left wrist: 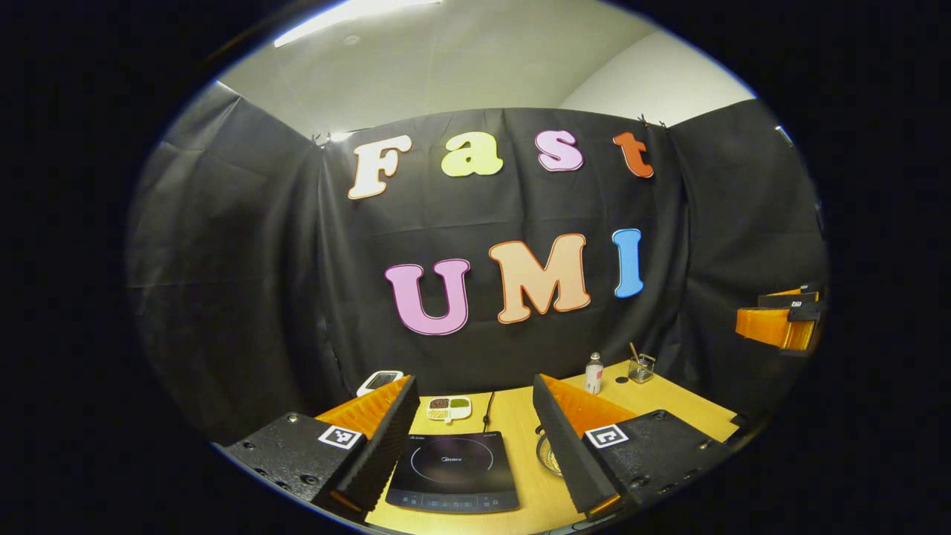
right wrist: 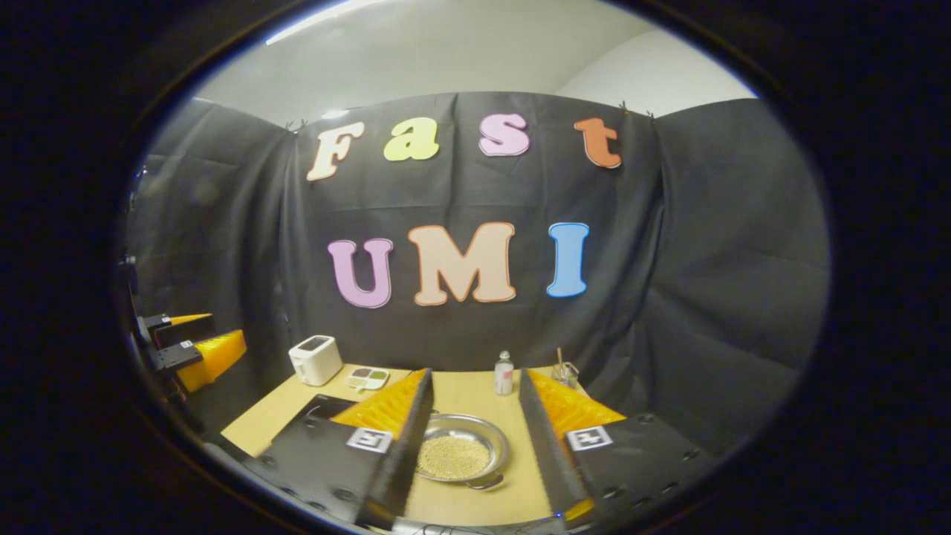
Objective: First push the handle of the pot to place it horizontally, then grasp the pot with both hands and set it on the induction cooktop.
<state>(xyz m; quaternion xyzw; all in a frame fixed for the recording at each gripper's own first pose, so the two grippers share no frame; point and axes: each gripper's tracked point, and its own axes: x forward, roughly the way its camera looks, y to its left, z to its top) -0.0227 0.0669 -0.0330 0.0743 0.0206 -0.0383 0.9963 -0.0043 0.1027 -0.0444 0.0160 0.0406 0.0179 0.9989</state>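
The pot (right wrist: 462, 453) sits on the worktop (right wrist: 461, 394) dead ahead of the right tongs (right wrist: 471, 446), handle (right wrist: 484, 484) toward them; both right and left tongs (left wrist: 469, 446) gape empty, so the right is nearer.

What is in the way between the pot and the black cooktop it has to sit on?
Nothing visible. In the right gripper view the pot sits on bare table, the induction cooktop to its left. In the left gripper view the induction cooktop's top is bare; the small dish lies behind it.
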